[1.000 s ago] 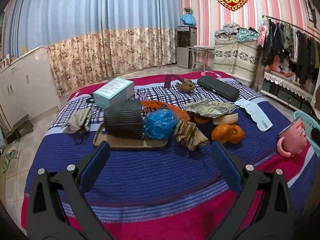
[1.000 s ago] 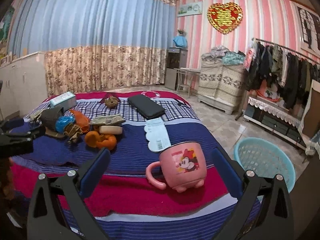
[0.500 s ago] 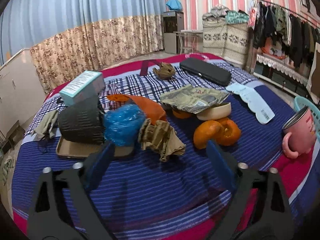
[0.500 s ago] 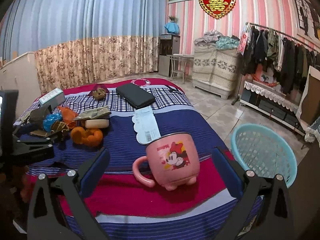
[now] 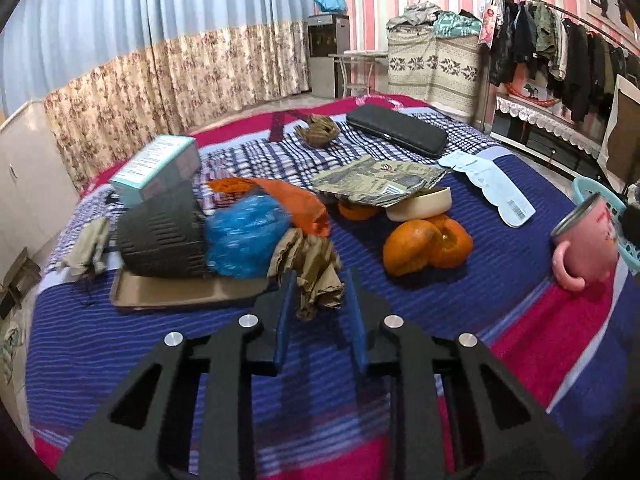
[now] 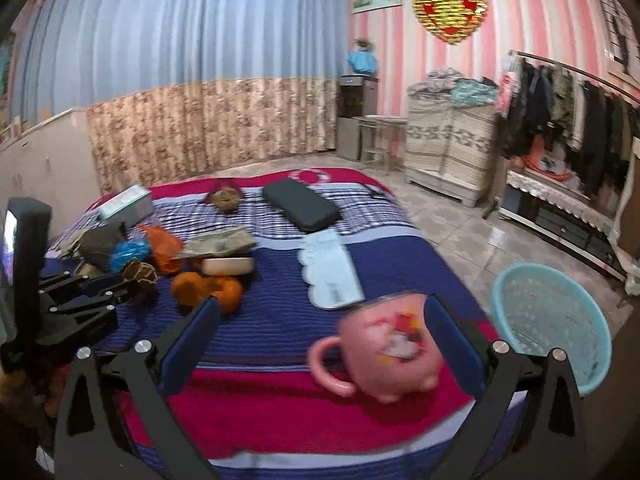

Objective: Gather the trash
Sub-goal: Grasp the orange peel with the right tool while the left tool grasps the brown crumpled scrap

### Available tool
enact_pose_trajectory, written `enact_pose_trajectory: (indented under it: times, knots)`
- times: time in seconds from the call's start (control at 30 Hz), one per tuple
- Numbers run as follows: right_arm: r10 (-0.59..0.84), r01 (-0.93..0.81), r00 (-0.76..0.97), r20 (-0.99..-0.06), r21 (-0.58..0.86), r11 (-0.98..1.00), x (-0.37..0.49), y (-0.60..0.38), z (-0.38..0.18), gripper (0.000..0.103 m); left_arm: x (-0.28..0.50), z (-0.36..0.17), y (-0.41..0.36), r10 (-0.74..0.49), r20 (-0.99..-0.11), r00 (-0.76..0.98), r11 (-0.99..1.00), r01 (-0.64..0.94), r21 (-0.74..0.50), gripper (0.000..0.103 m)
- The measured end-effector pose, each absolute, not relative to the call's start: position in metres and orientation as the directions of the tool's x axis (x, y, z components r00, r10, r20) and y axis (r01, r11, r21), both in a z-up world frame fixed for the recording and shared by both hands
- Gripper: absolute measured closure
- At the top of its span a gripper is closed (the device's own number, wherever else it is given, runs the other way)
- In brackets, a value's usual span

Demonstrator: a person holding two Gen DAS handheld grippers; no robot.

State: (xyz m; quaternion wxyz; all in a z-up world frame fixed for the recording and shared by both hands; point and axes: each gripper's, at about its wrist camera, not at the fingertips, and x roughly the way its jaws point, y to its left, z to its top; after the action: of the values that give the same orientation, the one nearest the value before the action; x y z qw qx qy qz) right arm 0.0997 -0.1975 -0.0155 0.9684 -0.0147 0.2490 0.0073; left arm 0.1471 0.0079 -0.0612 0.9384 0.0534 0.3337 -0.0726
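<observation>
Left gripper [image 5: 318,312] fingers are closing around the crumpled brown paper [image 5: 316,270]; the right gripper [image 6: 320,340] is gaping empty; the basket [image 6: 556,320] is still empty, all trash remaining.

Two crumpled paper wads [image 5: 318,276], three orange pieces [image 5: 412,248], one pink mug [image 6: 388,348], one black case [image 5: 396,130], one teal box [image 5: 156,168], one blue basket [image 6: 552,320], one tray [image 5: 180,296], one newspaper sheet [image 5: 376,176], one blue bag [image 5: 244,240], one orange bag [image 5: 304,200].
</observation>
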Motion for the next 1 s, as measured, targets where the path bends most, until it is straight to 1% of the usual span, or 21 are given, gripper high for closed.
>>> enact_pose_trajectory:
  times: [0.03,0.07,0.1,0.13,0.2,0.27,0.3,0.37,0.5,0.53,0.57,0.6,0.63,0.67,0.7,0.73,0.77,0.8,0.93,1.0]
  knots:
    - [0.022,-0.039,0.874,-0.486,-0.025,0.999,0.102,-0.191,-0.016,0.004,0.142,-0.059,0.012,-0.100,-0.629,0.771,0.984,0.170,0.051,0.080]
    - [0.041,-0.060,0.871,-0.490,-0.024,0.998,0.106,-0.185,-0.017,0.004,0.137,-0.055,0.019,-0.099,-0.622,0.776,0.985,0.164,0.047,0.084]
    - [0.064,-0.086,0.865,-0.498,-0.023,0.996,0.112,-0.175,-0.019,0.004,0.132,-0.052,0.026,-0.094,-0.615,0.783,0.987,0.155,0.046,0.098]
    - [0.081,-0.105,0.858,-0.508,-0.020,0.994,0.119,-0.166,-0.021,0.004,0.129,-0.049,0.033,-0.085,-0.613,0.785,0.988,0.144,0.047,0.099]
    - [0.107,-0.139,0.840,-0.532,-0.020,0.990,0.131,-0.151,-0.026,0.004,0.127,-0.045,0.045,-0.066,-0.604,0.794,0.992,0.120,0.049,0.099]
    - [0.135,-0.175,0.817,-0.560,-0.017,0.984,0.146,-0.134,-0.034,0.009,0.129,-0.045,0.059,-0.033,-0.604,0.796,0.995,0.084,0.056,0.099]
    - [0.140,-0.185,0.806,-0.575,-0.020,0.983,0.151,-0.129,-0.038,0.013,0.131,-0.047,0.066,-0.021,-0.614,0.789,0.996,0.068,0.052,0.099]
    - [0.151,-0.211,0.779,-0.609,-0.027,0.977,0.164,-0.115,-0.047,0.016,0.133,-0.051,0.077,-0.014,-0.627,0.779,0.998,0.053,0.044,0.099]
    - [0.118,-0.216,0.759,-0.640,-0.076,0.973,0.186,-0.096,-0.063,0.023,0.131,-0.058,0.089,0.014,-0.639,0.769,0.999,0.020,0.046,0.098]
    - [0.121,-0.218,0.754,-0.646,-0.071,0.973,0.191,-0.094,-0.064,0.029,0.131,-0.058,0.091,0.013,-0.642,0.767,0.999,0.016,0.040,0.096]
    - [0.132,-0.225,0.744,-0.655,-0.060,0.973,0.194,-0.095,-0.065,0.036,0.131,-0.059,0.093,0.011,-0.645,0.764,1.000,0.010,0.030,0.089]
    - [0.164,-0.250,0.719,-0.676,-0.031,0.968,0.198,-0.095,-0.068,0.058,0.130,-0.059,0.095,0.009,-0.645,0.764,1.000,0.008,0.023,0.080]
    - [0.194,-0.269,0.703,-0.684,-0.002,0.963,0.198,-0.096,-0.068,0.072,0.129,-0.058,0.095,0.005,-0.643,0.766,1.000,0.009,0.018,0.075]
    - [0.212,-0.274,0.701,-0.681,0.017,0.962,0.197,-0.098,-0.067,0.072,0.127,-0.057,0.095,-0.001,-0.637,0.771,1.000,0.013,0.014,0.066]
    - [0.228,-0.279,0.709,-0.667,0.031,0.960,0.192,-0.102,-0.062,0.074,0.126,-0.056,0.093,-0.005,-0.631,0.776,1.000,0.019,0.014,0.056]
    - [0.234,-0.279,0.719,-0.655,0.037,0.960,0.187,-0.107,-0.058,0.076,0.124,-0.055,0.091,-0.009,-0.625,0.781,1.000,0.024,0.015,0.051]
    - [0.238,-0.276,0.727,-0.644,0.045,0.960,0.183,-0.113,-0.054,0.076,0.124,-0.053,0.087,-0.013,-0.616,0.787,0.999,0.030,0.016,0.040]
    - [0.246,-0.265,0.742,-0.624,0.065,0.962,0.177,-0.122,-0.047,0.076,0.124,-0.053,0.084,-0.017,-0.611,0.791,0.999,0.034,0.016,0.036]
    - [0.253,-0.208,0.772,-0.583,0.145,0.967,0.165,-0.159,-0.026,0.076,0.131,-0.056,0.070,-0.033,-0.616,0.787,0.998,0.056,0.018,0.035]
    - [0.237,-0.184,0.784,-0.574,0.149,0.972,0.160,-0.175,-0.019,0.076,0.138,-0.061,0.063,-0.034,-0.622,0.782,0.998,0.062,0.022,0.035]
